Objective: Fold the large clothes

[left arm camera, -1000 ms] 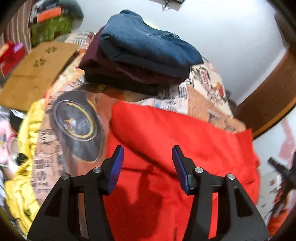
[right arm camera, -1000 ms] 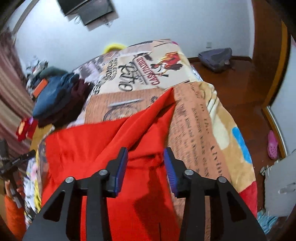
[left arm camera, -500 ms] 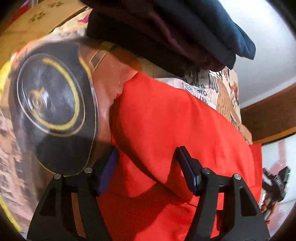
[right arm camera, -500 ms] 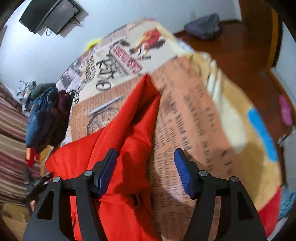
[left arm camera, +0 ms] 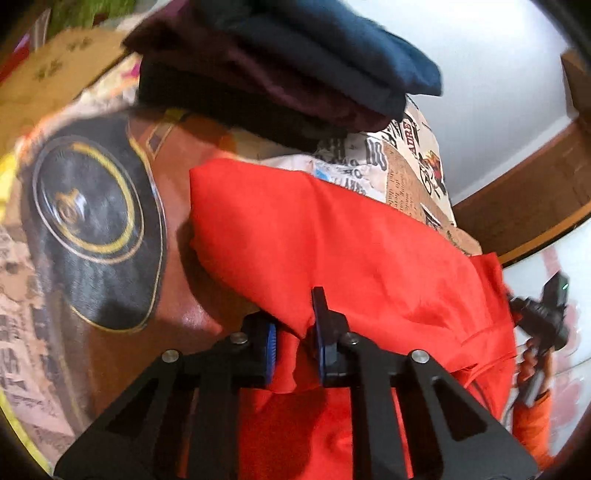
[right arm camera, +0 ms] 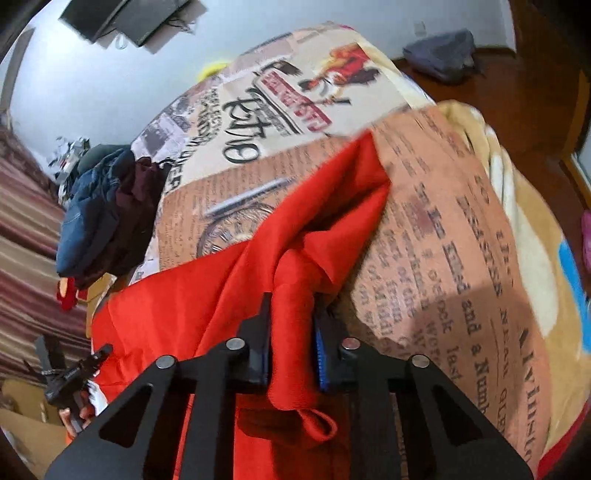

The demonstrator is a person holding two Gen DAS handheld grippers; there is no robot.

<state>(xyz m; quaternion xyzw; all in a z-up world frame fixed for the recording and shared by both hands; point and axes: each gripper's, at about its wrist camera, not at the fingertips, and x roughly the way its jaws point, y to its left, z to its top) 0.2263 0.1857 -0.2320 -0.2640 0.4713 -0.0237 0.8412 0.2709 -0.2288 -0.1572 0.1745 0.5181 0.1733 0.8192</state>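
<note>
1. Your left gripper (left arm camera: 295,339) is closing, with a bunched fold of the red garment (left arm camera: 332,240) pinched between its pads.
2. Your right gripper (right arm camera: 291,343) is closing too, clamped on a twisted red strip.
3. The garment lies spread on the printed blanket (right arm camera: 443,221).
4. Left view only: the folded pile (left arm camera: 295,74) close up, just beyond the garment's edge.
5. Right view only: a red corner (right arm camera: 365,147) stretched up the blanket, a dark screen (right arm camera: 122,18) on the wall, the wooden floor (right arm camera: 517,92).

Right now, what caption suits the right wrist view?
Right gripper closing on bunched red garment atop printed blanket.
</note>
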